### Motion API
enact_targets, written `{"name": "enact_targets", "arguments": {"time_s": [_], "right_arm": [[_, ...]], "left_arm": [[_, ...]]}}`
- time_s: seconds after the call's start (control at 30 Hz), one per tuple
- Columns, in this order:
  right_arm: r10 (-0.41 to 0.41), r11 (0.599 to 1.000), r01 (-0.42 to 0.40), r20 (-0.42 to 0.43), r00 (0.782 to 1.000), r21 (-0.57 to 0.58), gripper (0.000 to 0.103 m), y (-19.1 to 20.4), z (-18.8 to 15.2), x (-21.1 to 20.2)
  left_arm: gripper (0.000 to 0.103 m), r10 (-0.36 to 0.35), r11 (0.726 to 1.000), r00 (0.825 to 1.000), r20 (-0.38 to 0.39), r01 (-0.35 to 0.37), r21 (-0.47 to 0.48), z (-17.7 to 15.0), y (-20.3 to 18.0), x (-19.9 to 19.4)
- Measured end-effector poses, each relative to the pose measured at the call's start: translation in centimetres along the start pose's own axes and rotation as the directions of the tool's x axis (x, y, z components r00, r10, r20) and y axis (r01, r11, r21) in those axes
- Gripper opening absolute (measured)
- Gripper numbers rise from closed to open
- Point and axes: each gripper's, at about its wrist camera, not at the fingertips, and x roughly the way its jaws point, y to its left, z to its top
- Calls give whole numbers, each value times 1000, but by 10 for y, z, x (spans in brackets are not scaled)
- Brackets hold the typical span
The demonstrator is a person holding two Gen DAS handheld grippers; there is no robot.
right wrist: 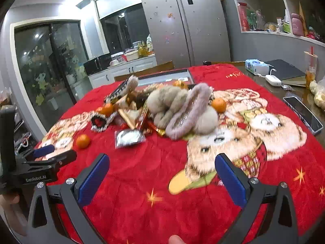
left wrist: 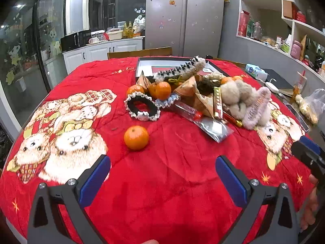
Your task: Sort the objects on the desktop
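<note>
A pile of small objects lies mid-table on a red bear-print cloth (left wrist: 166, 172): tangerines (left wrist: 160, 90), a black lace scrunchie (left wrist: 142, 106), fluffy hair clips (left wrist: 243, 101), snack wrappers (left wrist: 218, 102) and a silver packet (left wrist: 215, 128). One loose tangerine (left wrist: 136, 137) sits apart, closer to my left gripper (left wrist: 162, 181), which hovers open and empty near the front edge. My right gripper (right wrist: 162, 181) is also open and empty, short of the pile; a pink furry clip (right wrist: 189, 111) and a silver packet (right wrist: 130, 137) lie ahead of it. A dark tray (left wrist: 154, 63) stands behind the pile.
At the table's right side lie a phone (right wrist: 304, 111), a white charger (right wrist: 273, 80), a tissue pack (right wrist: 254, 66), a dark notebook (right wrist: 284, 69) and a drink cup (right wrist: 310, 67). Wooden chairs (left wrist: 140, 52) stand behind the table. Kitchen cabinets and a fridge lie beyond.
</note>
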Motion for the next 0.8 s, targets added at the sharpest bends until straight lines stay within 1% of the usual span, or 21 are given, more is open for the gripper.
{"name": "enact_targets", "arguments": {"time_s": [0.13, 0.23, 0.4, 0.67, 0.8], "right_arm": [[-6, 1000, 6, -10, 1000, 18, 103, -6, 16, 15], [15, 999, -13, -38, 999, 42, 103, -9, 27, 28], [3, 1000, -3, -45, 999, 18, 103, -5, 43, 48], [-23, 999, 26, -73, 997, 42, 103, -18, 52, 79], [-31, 998, 35, -93, 995, 46, 103, -23, 54, 93]], "left_arm": [[103, 7, 1000, 1000, -14, -6, 15, 14, 1, 12], [103, 10, 1000, 999, -39, -9, 25, 24, 3, 25], [103, -9, 1000, 997, -80, 10, 14, 36, 12, 42], [103, -17, 999, 992, -127, 21, 27, 39, 19, 66], [103, -44, 998, 987, -157, 51, 35, 36, 20, 77]]}}
